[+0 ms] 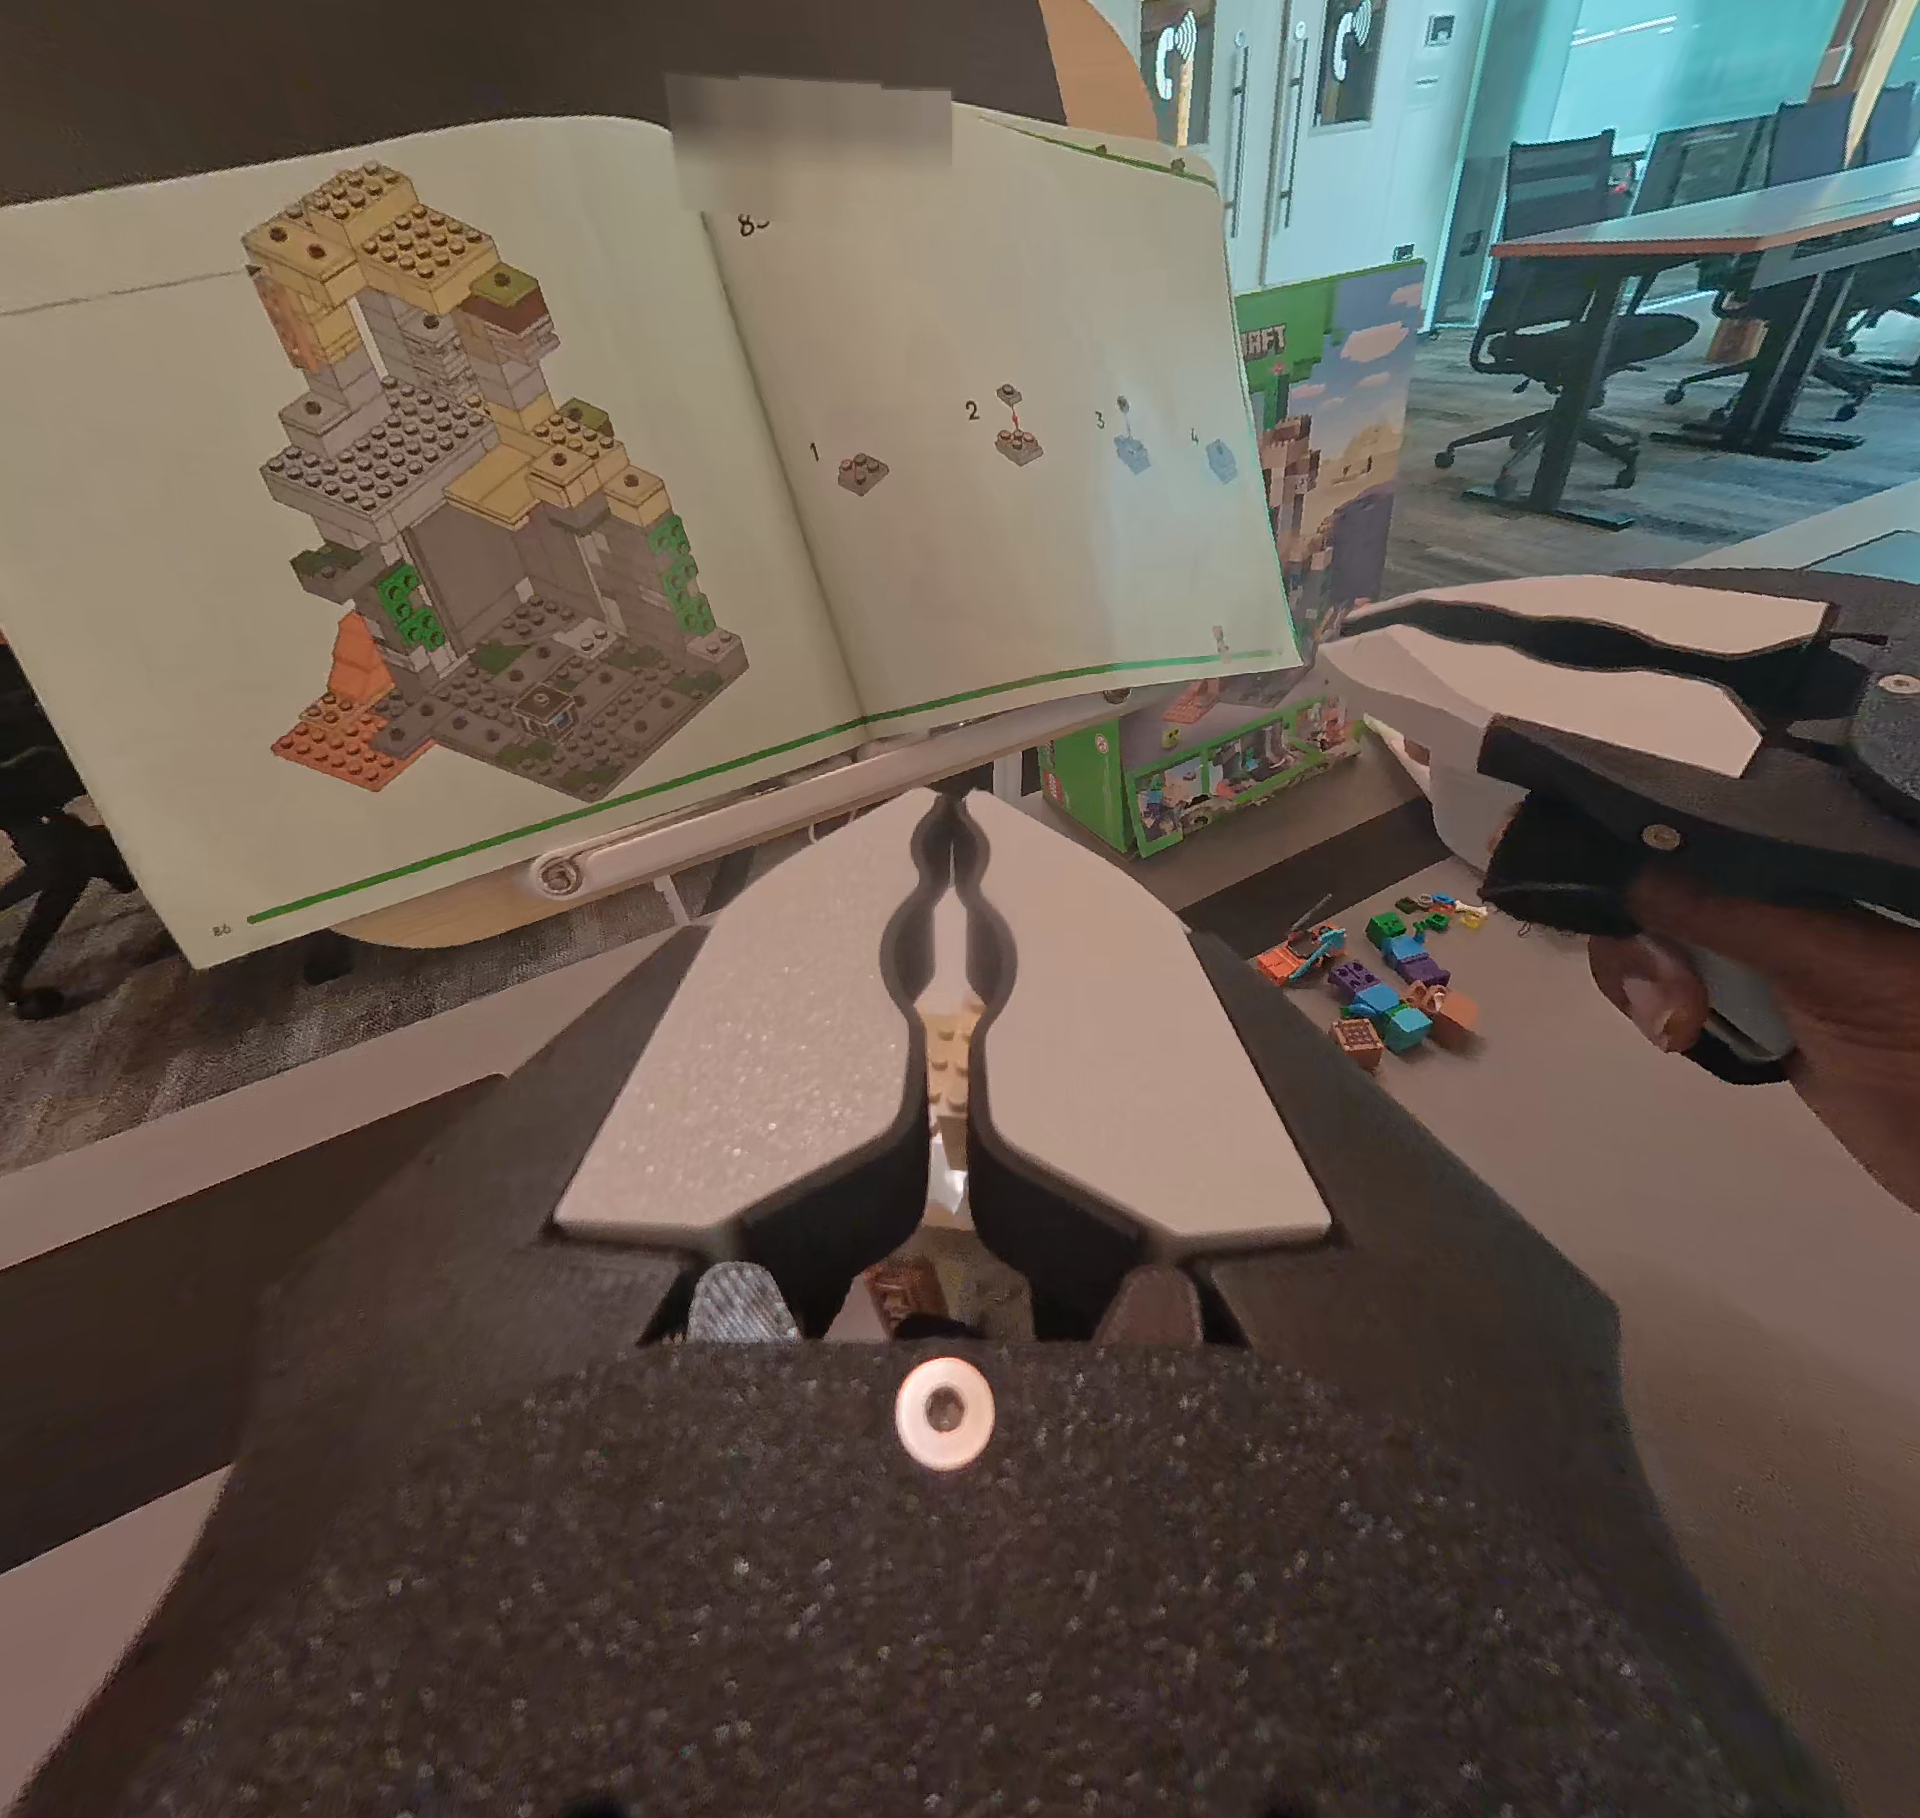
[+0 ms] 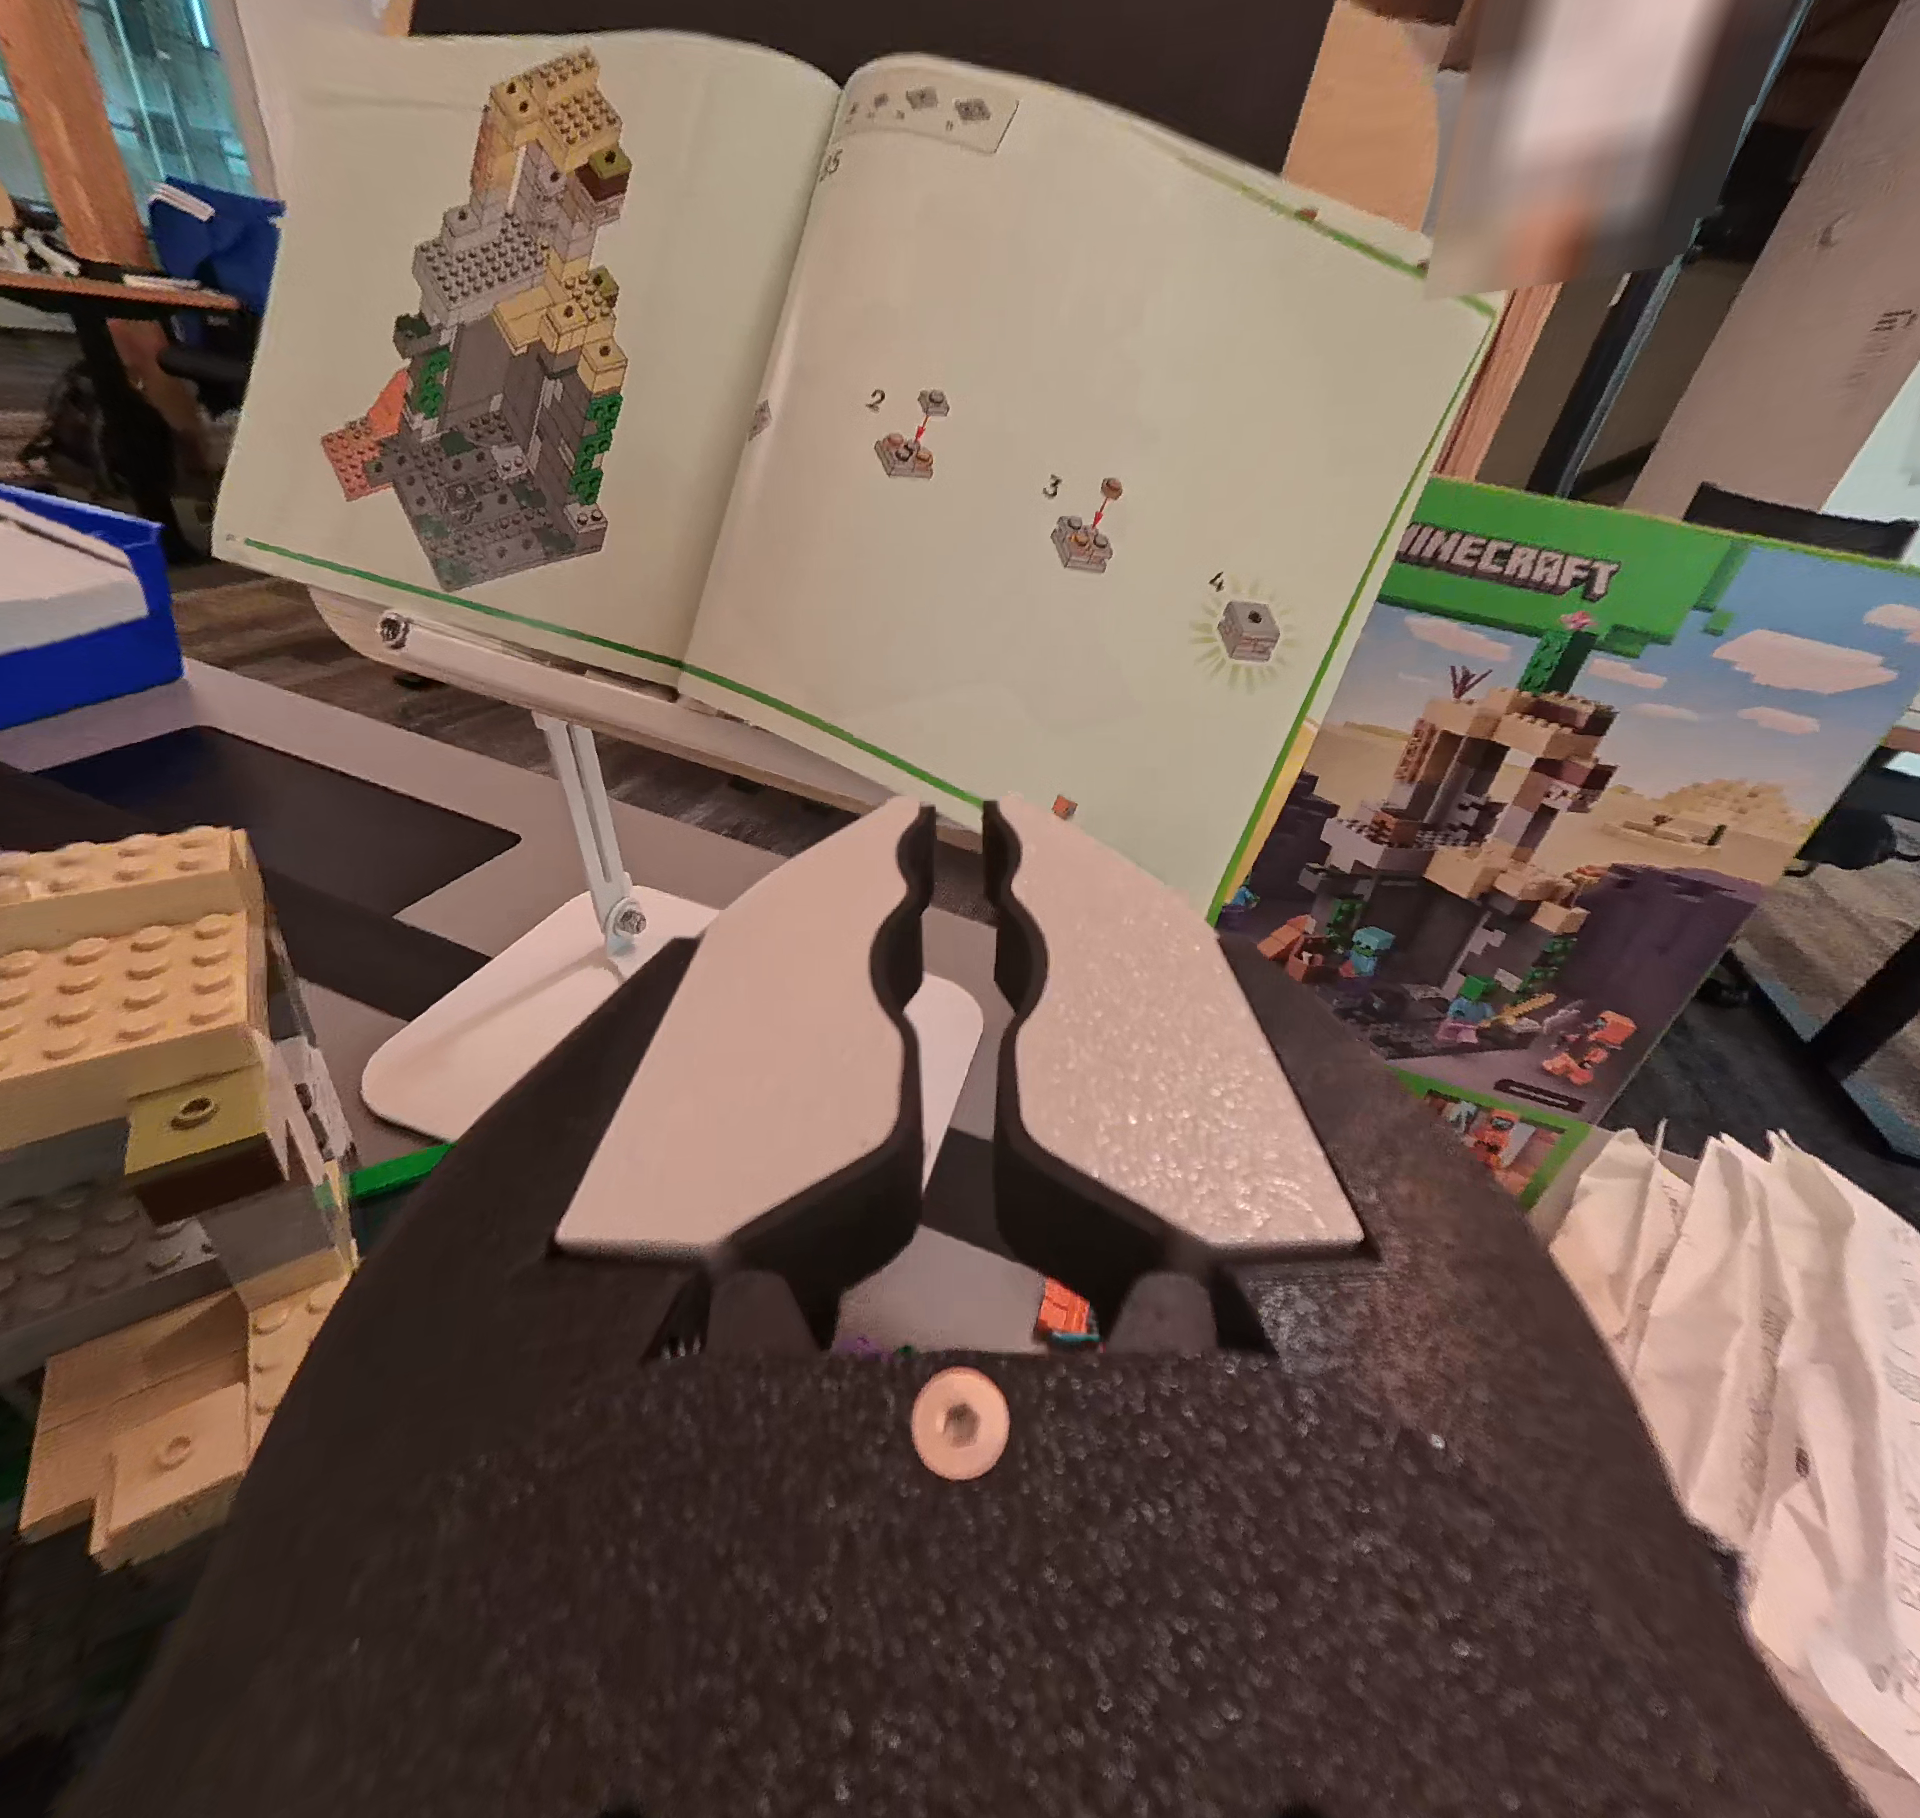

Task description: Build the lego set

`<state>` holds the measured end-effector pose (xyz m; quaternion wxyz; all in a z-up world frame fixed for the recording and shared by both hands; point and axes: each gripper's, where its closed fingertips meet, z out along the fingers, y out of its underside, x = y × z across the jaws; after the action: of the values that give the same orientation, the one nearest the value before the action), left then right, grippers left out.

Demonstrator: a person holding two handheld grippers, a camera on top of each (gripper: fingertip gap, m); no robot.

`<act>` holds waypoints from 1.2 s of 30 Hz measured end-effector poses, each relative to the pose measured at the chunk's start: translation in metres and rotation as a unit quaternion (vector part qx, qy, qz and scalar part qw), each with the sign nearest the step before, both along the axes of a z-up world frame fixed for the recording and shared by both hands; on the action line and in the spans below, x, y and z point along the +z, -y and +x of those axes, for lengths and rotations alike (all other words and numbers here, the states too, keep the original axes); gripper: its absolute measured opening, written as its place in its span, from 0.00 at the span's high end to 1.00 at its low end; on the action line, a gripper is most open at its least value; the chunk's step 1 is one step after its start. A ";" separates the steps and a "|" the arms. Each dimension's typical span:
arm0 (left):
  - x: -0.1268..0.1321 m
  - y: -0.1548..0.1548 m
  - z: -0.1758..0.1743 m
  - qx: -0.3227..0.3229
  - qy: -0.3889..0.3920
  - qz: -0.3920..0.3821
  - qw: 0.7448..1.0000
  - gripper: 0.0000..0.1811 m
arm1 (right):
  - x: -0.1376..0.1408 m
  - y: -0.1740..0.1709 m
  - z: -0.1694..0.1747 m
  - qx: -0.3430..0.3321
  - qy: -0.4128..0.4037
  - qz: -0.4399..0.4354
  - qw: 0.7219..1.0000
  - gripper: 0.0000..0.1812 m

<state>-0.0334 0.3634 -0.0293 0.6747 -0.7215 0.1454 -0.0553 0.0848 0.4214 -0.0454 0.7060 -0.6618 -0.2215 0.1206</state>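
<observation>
Left wrist view: my left gripper [image 1: 951, 818] has its tips pressed together, nothing between them. Through the slit lower down I catch tan studs, the lego build [image 1: 951, 1051], sitting below and behind the fingers, not held. The instruction booklet [image 1: 582, 480] stands open on its stand [image 1: 717, 828] straight ahead, finished-tower picture on the left page, small sub-steps on the right. Loose pieces [image 1: 1371, 979] lie scattered on the table [image 1: 1558, 1301] to the right, just under my right gripper [image 1: 1351, 625], which reaches in from the right with a hand [image 1: 1787, 999] on its grip. Its tips look nearly together from here, empty.

Risk as I judge it: the build is almost wholly hidden under the left gripper body, so lowering blind could knock it or shear off the top tan plates.

Right wrist view: right gripper [image 2: 954, 812] shows a narrow gap between the tips, holding nothing. The lego build [image 2: 135, 1093] is at the left edge, close beside the gripper's flank. It stands upright, long axis vertical, studs up, tan plates on top, grey below. The set box [image 2: 1538, 833] leans at right, crumpled paper bags [image 2: 1766, 1405] in front.

Risk: swinging left towards the booklet could clip the tower. Pieces are small and mixed, so grabbing the wrong one seems easy.
</observation>
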 end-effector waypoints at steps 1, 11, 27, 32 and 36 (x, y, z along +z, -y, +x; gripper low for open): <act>0.001 0.000 0.002 0.001 -0.003 0.003 1.000 1.00 | 0.004 0.001 0.001 -0.005 -0.004 0.009 1.000 0.97; 0.010 0.010 0.029 -0.016 -0.033 0.028 0.999 1.00 | 0.034 0.016 0.007 -0.019 -0.027 0.064 0.997 1.00; -0.003 0.014 0.051 -0.068 -0.038 0.021 0.997 0.99 | 0.025 0.022 -0.004 0.056 -0.055 0.023 0.997 1.00; -0.002 0.017 0.053 -0.076 -0.038 0.020 0.996 1.00 | 0.026 0.026 -0.008 0.072 -0.052 0.023 0.996 1.00; 0.000 0.020 0.056 -0.085 -0.040 0.020 0.995 1.00 | 0.029 0.030 -0.011 0.074 -0.045 0.029 0.996 1.00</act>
<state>0.0229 0.3431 -0.0292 0.6757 -0.6941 0.2347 -0.0805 0.0741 0.3918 -0.0167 0.7235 -0.6167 -0.2412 0.1951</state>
